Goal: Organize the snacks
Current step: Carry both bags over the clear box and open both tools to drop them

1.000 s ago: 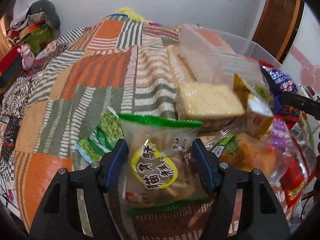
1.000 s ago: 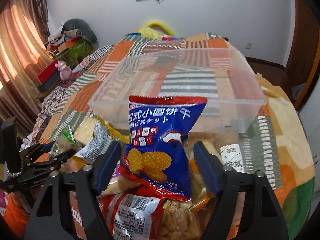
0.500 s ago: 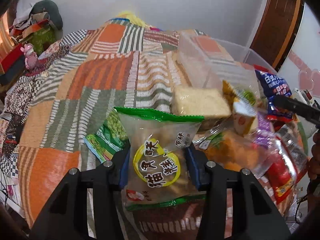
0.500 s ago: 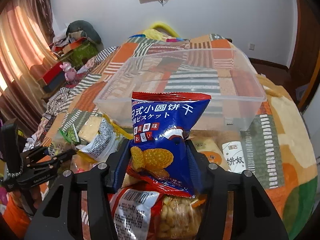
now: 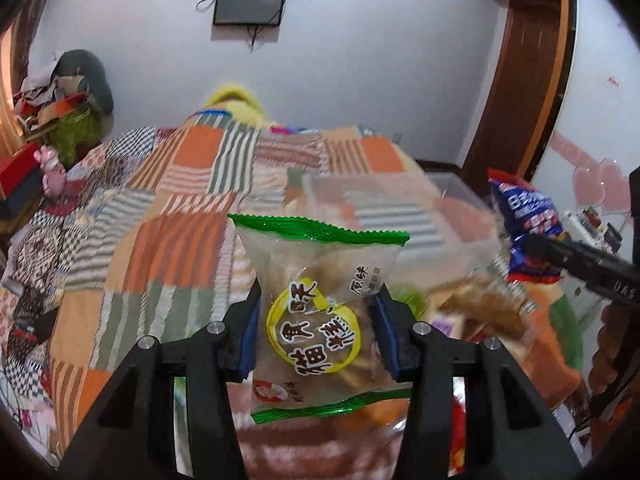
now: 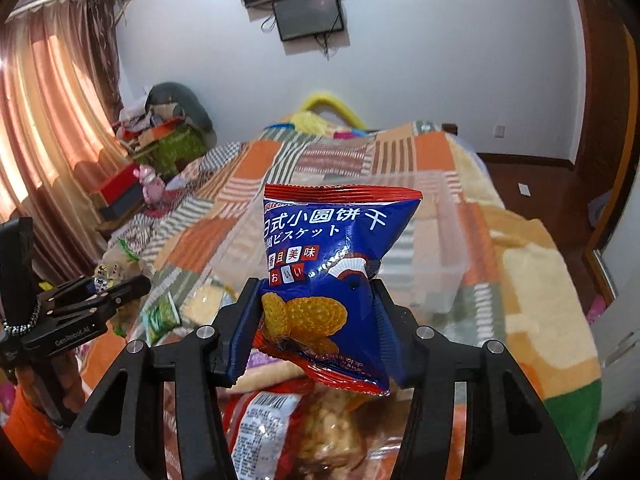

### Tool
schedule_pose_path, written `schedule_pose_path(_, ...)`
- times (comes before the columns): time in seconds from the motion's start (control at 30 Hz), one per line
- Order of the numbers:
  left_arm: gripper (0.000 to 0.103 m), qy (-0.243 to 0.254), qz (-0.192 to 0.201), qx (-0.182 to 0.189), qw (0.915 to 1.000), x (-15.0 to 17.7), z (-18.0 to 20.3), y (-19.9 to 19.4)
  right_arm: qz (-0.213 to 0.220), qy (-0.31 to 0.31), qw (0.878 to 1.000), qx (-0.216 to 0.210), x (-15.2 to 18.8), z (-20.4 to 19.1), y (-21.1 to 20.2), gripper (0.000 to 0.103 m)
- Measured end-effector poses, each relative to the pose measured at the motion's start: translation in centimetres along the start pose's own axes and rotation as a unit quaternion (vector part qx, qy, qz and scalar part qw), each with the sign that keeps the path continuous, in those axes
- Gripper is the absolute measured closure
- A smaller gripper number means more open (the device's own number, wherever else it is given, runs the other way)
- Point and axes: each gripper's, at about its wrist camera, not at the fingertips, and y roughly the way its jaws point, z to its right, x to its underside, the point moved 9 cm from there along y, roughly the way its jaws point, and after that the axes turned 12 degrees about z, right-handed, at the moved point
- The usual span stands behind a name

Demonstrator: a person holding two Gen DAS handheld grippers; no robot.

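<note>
My left gripper [image 5: 318, 334] is shut on a clear snack packet with green edges and a yellow label [image 5: 320, 304], held up above the bed. My right gripper [image 6: 316, 316] is shut on a blue and red biscuit bag [image 6: 328, 272], also lifted. The clear plastic bin [image 6: 440, 224] lies on the quilt beyond the bag; it also shows in the left wrist view [image 5: 400, 204]. A pile of other snack packets [image 6: 280, 420] lies under the right gripper. The right gripper with the blue bag shows at the right of the left wrist view [image 5: 532, 220].
A patchwork quilt [image 5: 168, 248] covers the bed. A green pea packet [image 6: 160, 316] and a pale cake packet [image 6: 204, 300] lie left of the pile. Clutter and a red box [image 6: 120, 192] stand by the curtain. A wooden door [image 5: 520, 80] is at right.
Both grippers closed on their packets and lifted them. The views tilted up, so the snack pile and the bin dropped lower in both frames.
</note>
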Motion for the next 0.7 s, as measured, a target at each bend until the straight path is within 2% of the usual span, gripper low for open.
schedule_pose_path(0.27,0.055,-0.007,0.018,0.026,0.9995,-4.3,3.5,3.4,0.029,0.010,0.999,0.013,-2.2,1.9,0.9,0.053)
schedule_pose_path(0.4,0.055,-0.004,0.021,0.020,0.9996,-5.6,4.4,5.7,0.036,0.003,0.999,0.026,-3.3,2.7,1.8,0.053)
schedule_pose_path(0.57,0.055,0.003,0.004,0.013,0.9999,-5.9,5.2,9.3,0.024,0.011,0.999,0.032,-3.5,3.8,4.1,0.053)
schedule_pose_path(0.7,0.055,0.005,-0.025,-0.014,0.9996,-5.3,5.0,12.4,0.003,0.013,0.999,0.031,-2.8,3.9,5.7,0.053)
